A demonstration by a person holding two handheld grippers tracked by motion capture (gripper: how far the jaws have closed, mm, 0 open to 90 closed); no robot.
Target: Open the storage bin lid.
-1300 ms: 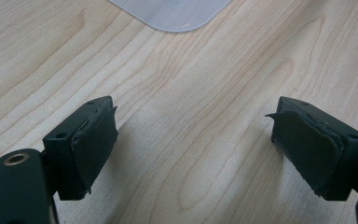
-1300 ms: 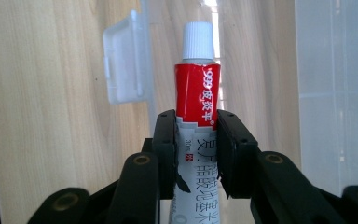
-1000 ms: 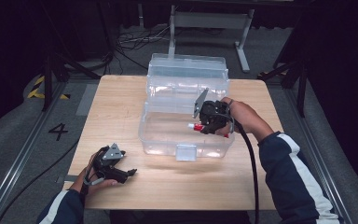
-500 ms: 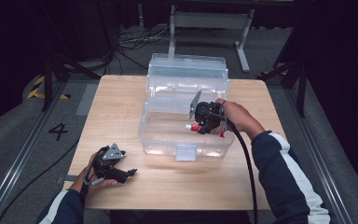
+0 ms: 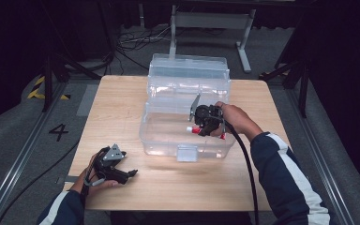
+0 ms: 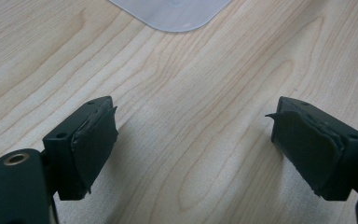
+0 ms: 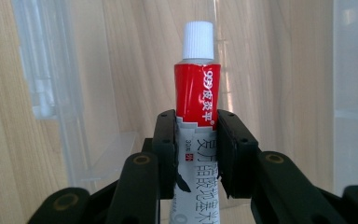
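Observation:
A clear plastic box [image 5: 185, 124] with its lid tipped back stands in the middle of the wooden table [image 5: 122, 101]. My right gripper [image 5: 207, 125] hovers over the box's open right part, shut on a red and white tube [image 7: 196, 100] with a white cap. The tube's red end and cap [image 5: 191, 129] stick out to the left of the gripper. In the right gripper view the jaws clamp the tube's middle, with the box's clear walls [image 7: 51, 70] behind it. My left gripper [image 5: 122, 174] rests on the table near the front left, open, with bare wood between its pads [image 6: 93, 144].
The box's front latch [image 5: 186, 153] faces the table's near edge. A corner of the box [image 6: 172, 14] lies just ahead of the left gripper. A metal stand [image 5: 206, 28] and cables sit on the floor beyond the table.
My right gripper has sunk lower and shifted a little to the left over the open box, still holding the tube. The left gripper has stayed in place.

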